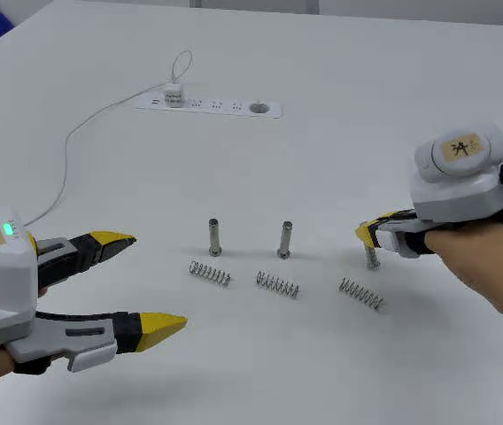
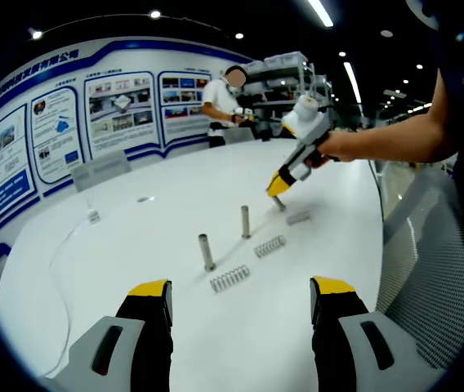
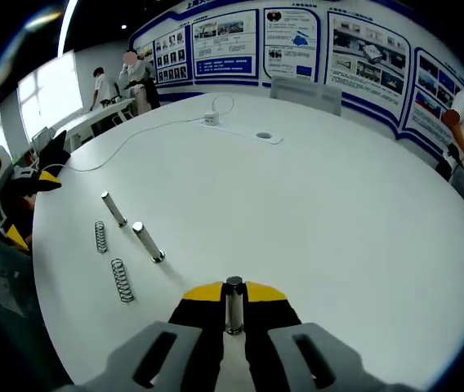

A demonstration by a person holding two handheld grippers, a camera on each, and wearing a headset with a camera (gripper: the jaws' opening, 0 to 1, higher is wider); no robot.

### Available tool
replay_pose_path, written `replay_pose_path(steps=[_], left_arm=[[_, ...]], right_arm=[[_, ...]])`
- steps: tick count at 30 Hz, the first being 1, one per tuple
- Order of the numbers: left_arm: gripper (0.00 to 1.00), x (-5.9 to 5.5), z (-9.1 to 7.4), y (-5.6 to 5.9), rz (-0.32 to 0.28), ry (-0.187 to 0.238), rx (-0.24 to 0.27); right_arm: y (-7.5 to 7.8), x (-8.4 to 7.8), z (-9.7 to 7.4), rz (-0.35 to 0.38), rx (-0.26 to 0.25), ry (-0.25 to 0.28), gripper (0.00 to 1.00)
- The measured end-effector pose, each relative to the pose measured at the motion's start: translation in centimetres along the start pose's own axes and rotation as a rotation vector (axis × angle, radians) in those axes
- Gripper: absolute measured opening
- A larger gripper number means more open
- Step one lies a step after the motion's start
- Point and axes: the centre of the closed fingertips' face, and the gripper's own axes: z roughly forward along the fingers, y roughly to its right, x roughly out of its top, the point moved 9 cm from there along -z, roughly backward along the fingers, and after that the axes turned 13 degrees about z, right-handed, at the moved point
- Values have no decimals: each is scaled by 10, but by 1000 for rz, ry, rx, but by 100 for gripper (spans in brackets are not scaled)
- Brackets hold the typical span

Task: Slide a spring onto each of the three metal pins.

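On the white table (image 1: 367,133) the mid pin (image 1: 285,239) stands upright. The left pin (image 1: 214,236) is just left of it, also upright. The right pin (image 1: 372,258) is to its right, clamped btwn the closed yellow tips of the R gripper (image 1: 365,233), lower end at the tabletop. 3 springs lie flat, none on a pin: mid spring (image 1: 277,284) just in front of the mid pin, left spring (image 1: 210,273) front-left, right spring (image 1: 360,294) front-right. L gripper (image 1: 158,281) is well left of the mid pin, jaws wide apart, holding nothing. Power strip (image 1: 209,104) w/ cable (image 1: 83,127) lies far behind the mid pin.
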Motion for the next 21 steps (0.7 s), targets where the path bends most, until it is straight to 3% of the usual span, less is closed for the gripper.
replay_pose_path(steps=[16, 21], left_arm=[[70, 2, 0, 2, 10, 1, -8], [70, 3, 0, 3, 11, 1, -10]], right_arm=[[0, -12, -11, -8, 54, 96, 9], [-1, -17, -10, -56, 79, 151, 9]])
